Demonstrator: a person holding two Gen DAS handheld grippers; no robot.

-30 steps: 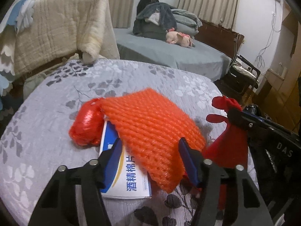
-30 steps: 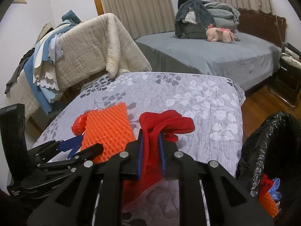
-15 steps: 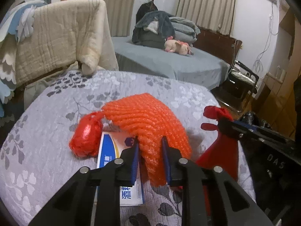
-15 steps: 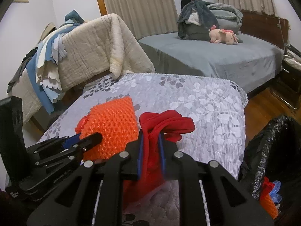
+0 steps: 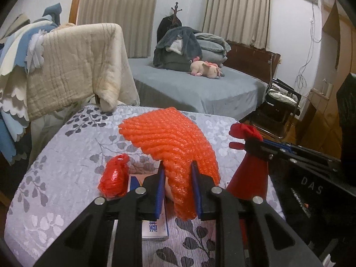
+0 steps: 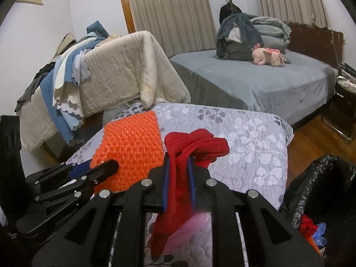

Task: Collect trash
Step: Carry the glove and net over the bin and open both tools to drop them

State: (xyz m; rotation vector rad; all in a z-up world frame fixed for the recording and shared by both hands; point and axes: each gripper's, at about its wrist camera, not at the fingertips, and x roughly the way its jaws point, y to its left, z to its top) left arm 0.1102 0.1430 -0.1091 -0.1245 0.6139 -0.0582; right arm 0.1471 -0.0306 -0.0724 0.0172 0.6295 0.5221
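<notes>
Compared with a second earlier, the left gripper [image 5: 176, 185] has clamped onto the near edge of the orange foam net [image 5: 175, 142] and raised it off the leaf-patterned bed cover [image 5: 66, 173], exposing the crumpled red wrapper [image 5: 114, 176] and white-and-blue box [image 5: 153, 227]. The net's long axis runs far-left to near-right. The right gripper [image 6: 179, 185], likewise risen, stays clenched on the red cloth [image 6: 193, 146], which hangs downward beside the black trash bag [image 6: 320, 191]
</notes>
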